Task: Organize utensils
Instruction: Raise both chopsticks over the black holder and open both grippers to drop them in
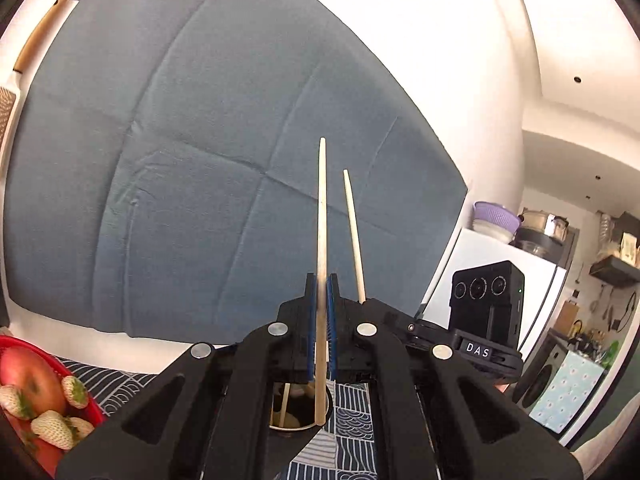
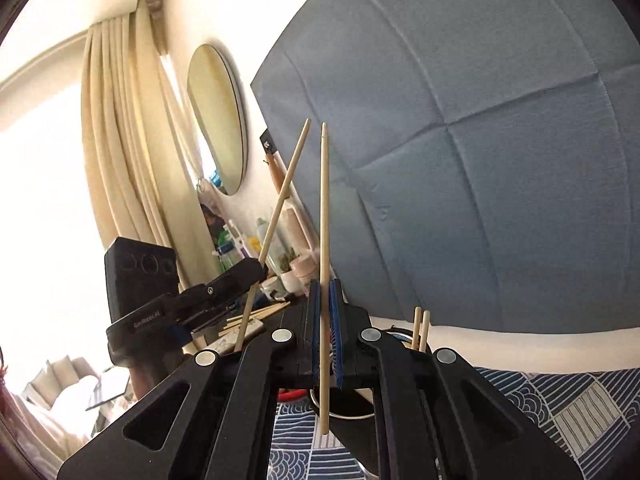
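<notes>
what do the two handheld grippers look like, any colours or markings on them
Both are matte black plastic. The left gripper and right gripper each have blue ribbed pads, angular linkage arms with cut-outs, and round silver pivot pins. A boxy black three-lens camera block tops each; white lettering reads DAS on one.

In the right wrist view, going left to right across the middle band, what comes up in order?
Cream curtain → oval mirror → chopstick in the left hand-held gripper → chopstick in the right hand-held gripper → two chopsticks standing in the cup → blue cloth backdrop.
</notes>
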### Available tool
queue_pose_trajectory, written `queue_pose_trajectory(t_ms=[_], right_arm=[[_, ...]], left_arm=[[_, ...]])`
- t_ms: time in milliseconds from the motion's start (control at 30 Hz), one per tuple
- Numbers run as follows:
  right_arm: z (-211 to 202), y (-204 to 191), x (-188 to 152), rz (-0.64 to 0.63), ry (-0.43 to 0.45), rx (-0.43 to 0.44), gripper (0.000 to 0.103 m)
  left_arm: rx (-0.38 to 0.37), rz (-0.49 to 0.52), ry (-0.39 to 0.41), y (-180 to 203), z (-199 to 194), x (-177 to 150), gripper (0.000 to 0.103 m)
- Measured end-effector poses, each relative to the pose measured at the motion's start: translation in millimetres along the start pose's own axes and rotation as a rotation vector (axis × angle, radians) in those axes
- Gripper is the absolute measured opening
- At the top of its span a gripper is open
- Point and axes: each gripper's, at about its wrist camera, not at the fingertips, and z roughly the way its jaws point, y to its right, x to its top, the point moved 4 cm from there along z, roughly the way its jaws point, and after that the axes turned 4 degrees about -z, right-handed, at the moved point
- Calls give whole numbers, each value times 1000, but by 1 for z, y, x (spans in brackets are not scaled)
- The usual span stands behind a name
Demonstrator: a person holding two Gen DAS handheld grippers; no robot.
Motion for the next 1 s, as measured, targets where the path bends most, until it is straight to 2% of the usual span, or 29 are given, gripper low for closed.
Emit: queue_pose_trajectory(t_ms=[167, 267, 400, 633, 767, 1000], right_arm=[[6, 7, -3, 0, 69, -6, 5], [15, 12, -13, -15, 75, -44, 5], [29, 18, -23, -17, 66, -74, 5], [43, 18, -33, -51, -1, -101, 5], [42, 9, -36, -103, -45, -126, 5], [37, 3, -42, -122, -93, -167, 5]], left_arm=[[-31, -25, 60, -13, 13, -9, 5], [-45, -55, 86, -24, 22, -19, 5], [-31, -58, 81, -34, 36, -36, 5], [10, -2, 19, -33, 48, -58, 5], [27, 37, 12, -28, 40, -61, 5], [60, 56, -3, -27, 20, -62, 5]])
